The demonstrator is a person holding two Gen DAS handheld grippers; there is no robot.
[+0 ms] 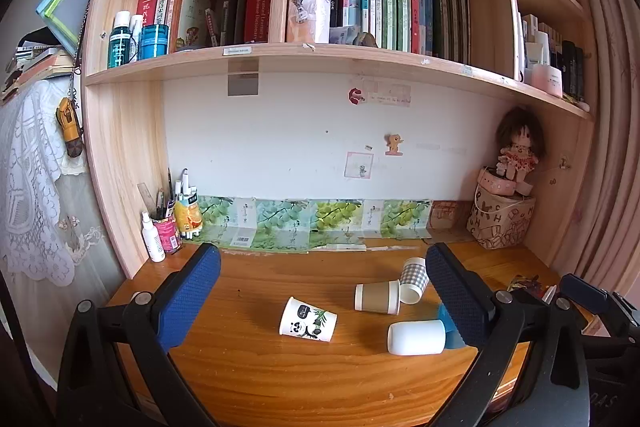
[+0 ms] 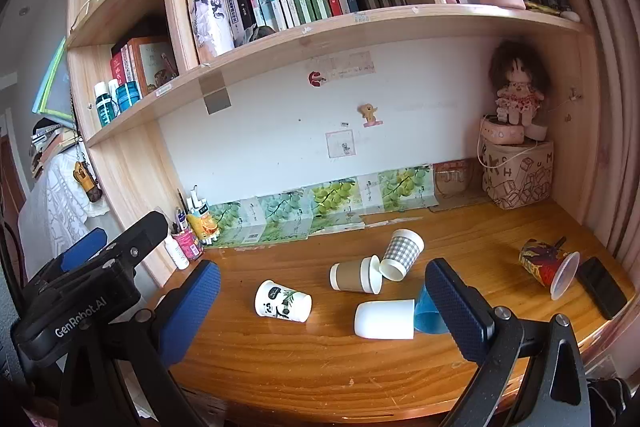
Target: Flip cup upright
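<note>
Lying mid-desk (image 1: 248,367), toppled cups (image 1: 307,319)

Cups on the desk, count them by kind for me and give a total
Printed paper cups: 3, the panda cup, the brown-banded cup and the checked cup.
Plain white cups: 1, the white cup.
Blue cups: 1, the blue cup, partly hidden.
Clear-lidded colourful cups: 1, the red and yellow cup.
Total: 6, all lying on their sides.

glossy wood desk (image 2: 320,355); paper panda cup (image 2: 283,301); matt white cup (image 2: 385,313).
</note>
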